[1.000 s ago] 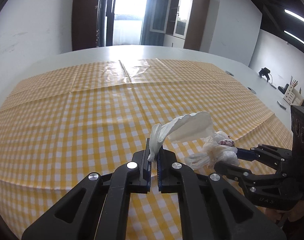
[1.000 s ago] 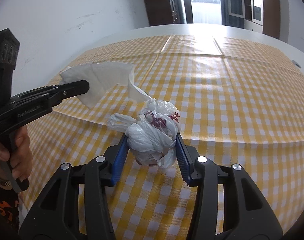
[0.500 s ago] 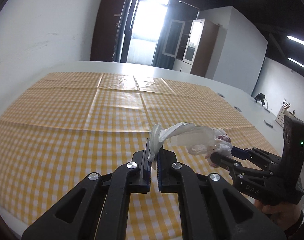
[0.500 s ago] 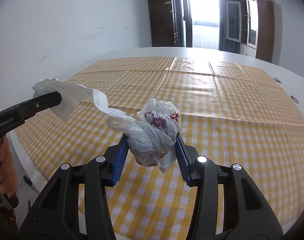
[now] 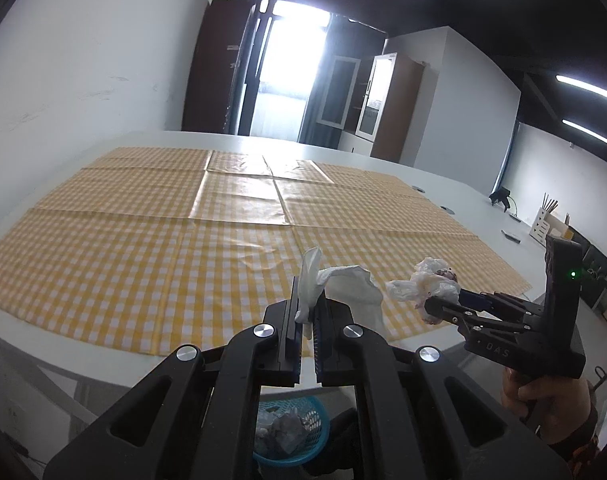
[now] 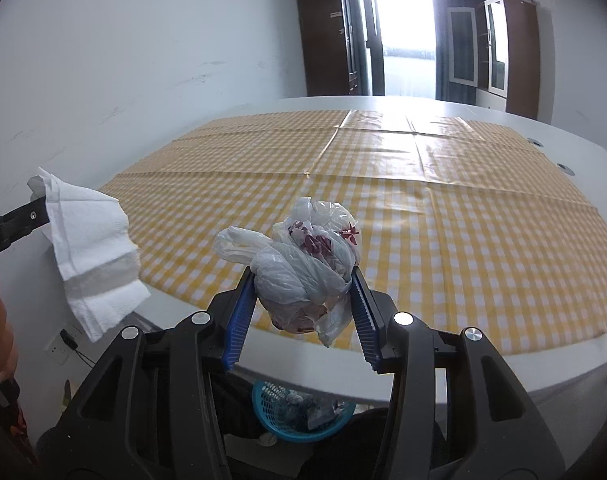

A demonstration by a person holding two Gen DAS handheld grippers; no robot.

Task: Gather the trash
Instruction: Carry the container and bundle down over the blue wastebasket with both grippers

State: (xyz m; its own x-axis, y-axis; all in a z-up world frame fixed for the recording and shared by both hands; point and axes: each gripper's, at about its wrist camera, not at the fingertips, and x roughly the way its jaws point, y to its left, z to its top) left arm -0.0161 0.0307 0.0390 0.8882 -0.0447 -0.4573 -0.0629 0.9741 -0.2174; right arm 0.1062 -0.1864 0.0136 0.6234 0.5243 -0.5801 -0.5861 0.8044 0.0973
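Since the earlier frames both claws had drawn back and lifted off the checked tablecloth (image 5: pixel 151 248), so that the near edge of the desk (image 6: pixel 503 368) came into view with a blue mesh basket (image 6: pixel 299 412) on the floor under it. The left claw (image 5: pixel 308 312) was clamped tight on a white paper napkin (image 5: pixel 343 288), which hung slack to the right of the pads. The right claw (image 6: pixel 299 292) was closed around a crumpled plastic bag (image 6: pixel 307 268) (some dark red scraps showed through the film), with a loose handle loop sticking out to the left.

The move ahead turned on one thing: the basket lay below and slightly forward of both claws, seen between the finger arms in each wrist view (image 5: pixel 291 432). In the right wrist view it sat almost squarely under the bag, so the right claw seemed the better placed to drop first. The napkin's long axis ran downward, a help for a straight release.

The basket already held crumpled trash, probably paper and wrappers, though the mesh and shadow made it hard to tell.
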